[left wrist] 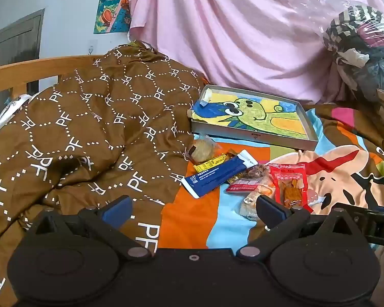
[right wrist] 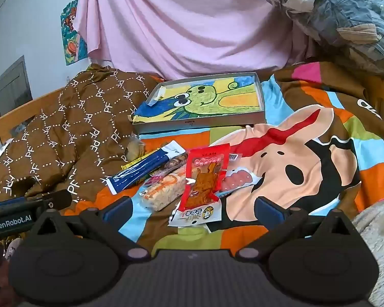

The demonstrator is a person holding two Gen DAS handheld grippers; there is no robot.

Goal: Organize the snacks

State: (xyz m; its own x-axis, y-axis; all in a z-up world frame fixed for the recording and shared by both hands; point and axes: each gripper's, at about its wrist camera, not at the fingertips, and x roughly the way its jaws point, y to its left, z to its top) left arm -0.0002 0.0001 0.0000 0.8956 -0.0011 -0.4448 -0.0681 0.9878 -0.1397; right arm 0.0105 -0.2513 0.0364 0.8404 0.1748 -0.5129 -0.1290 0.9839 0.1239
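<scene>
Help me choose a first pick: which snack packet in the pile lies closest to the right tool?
The red packet with the white bottom edge. It lies on top of the pile, reaching nearest the open right tool, ahead of the blue packet.

The left tongs [left wrist: 193, 211] and right tongs [right wrist: 193, 211] both tilt gently downward side by side, jaws spread wide with nothing between them. The left tongs' body shows at the right view's near-left edge.

Bed [right wrist: 307, 133] bears snack packets [right wrist: 204, 179], shallow tray [right wrist: 199, 125], brown quilt [right wrist: 71, 128].
</scene>
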